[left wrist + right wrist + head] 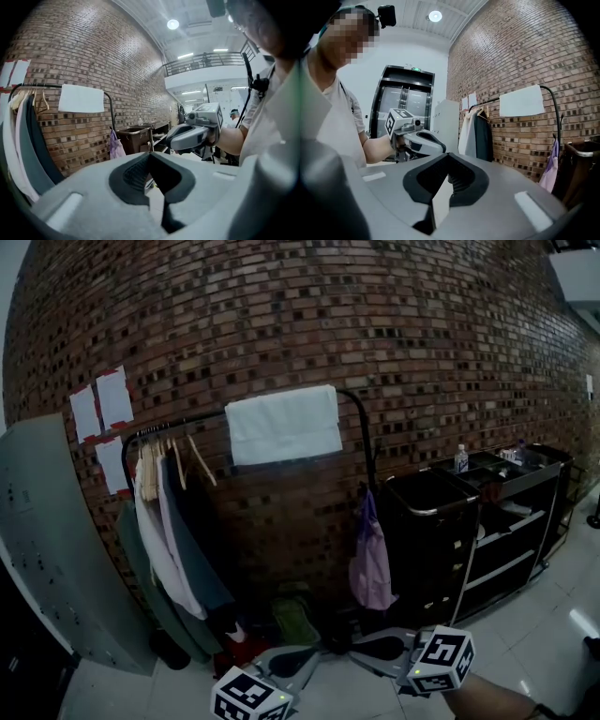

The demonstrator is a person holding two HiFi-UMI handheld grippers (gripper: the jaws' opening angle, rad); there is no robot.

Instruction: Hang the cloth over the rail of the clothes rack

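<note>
We find the cloth draped over the rail of the rack, toward its right end, its front hanging flat. We judge it light, soft and limp, liable to slide on a smooth bar, and best taken at the top corners. Left tongs and right tongs are pressed together, empty, well apart from it. Garments fill the rail's left. A brick wall stands behind, tiled floor below, and a cart to the right.

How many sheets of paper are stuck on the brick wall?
3 sheets: one upper left, one right of it, one below, beside the hanging clothes. The grey panel may hide more.
</note>
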